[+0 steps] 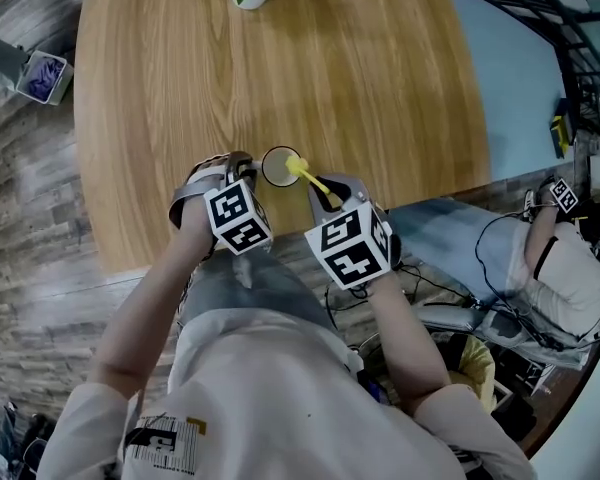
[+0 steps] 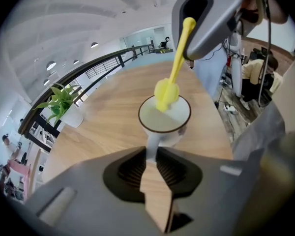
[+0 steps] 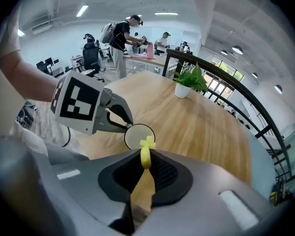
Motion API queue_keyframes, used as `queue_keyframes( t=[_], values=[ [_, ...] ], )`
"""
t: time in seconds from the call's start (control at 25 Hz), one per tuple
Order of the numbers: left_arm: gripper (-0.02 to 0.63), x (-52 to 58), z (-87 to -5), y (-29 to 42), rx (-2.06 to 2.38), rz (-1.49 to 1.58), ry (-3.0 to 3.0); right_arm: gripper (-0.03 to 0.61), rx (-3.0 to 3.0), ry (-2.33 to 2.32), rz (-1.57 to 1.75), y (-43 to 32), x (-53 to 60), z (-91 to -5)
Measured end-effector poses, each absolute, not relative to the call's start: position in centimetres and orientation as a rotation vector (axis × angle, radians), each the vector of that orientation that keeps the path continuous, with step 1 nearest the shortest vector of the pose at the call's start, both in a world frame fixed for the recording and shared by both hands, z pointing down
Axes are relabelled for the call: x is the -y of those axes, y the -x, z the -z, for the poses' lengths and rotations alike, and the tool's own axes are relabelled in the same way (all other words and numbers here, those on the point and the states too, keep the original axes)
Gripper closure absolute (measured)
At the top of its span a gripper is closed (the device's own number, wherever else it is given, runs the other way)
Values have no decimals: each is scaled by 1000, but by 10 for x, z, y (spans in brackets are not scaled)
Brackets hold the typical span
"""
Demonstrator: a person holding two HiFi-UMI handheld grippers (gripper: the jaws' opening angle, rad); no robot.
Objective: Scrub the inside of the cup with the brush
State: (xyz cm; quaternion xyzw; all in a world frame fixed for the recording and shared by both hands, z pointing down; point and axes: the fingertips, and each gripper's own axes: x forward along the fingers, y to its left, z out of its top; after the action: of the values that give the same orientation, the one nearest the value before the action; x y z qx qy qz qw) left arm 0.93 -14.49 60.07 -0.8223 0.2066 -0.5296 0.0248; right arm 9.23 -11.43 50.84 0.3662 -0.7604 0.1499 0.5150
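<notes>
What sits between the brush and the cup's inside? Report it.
Nothing visible does. The right gripper holds the brush, whose yellow head is at the open mouth of the cup. The left gripper holds the cup by its handle.

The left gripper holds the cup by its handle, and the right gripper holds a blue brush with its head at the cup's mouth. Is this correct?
The brush is yellow, not blue, as the left gripper view shows. The rest stands: the left gripper holds the cup by its handle, the right gripper holds the brush, head at the cup's mouth.
</notes>
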Motion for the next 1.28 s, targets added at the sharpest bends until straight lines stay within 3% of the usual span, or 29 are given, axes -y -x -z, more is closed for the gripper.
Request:
queue_keyframes(
  t=[0.48,0.92,1.28],
  values=[
    [552,143,-602,-7,-676,1664,2527,546,1944,-809,-522,-58,94,-499],
    [543,133,-586,1,-698,1649,2562,546,2249,-1241,-790,-66,134,-441],
    [556,141,-502,28,-919,1456,2730,545,2413,-1570,-754,-79,149,-364]
  ],
)
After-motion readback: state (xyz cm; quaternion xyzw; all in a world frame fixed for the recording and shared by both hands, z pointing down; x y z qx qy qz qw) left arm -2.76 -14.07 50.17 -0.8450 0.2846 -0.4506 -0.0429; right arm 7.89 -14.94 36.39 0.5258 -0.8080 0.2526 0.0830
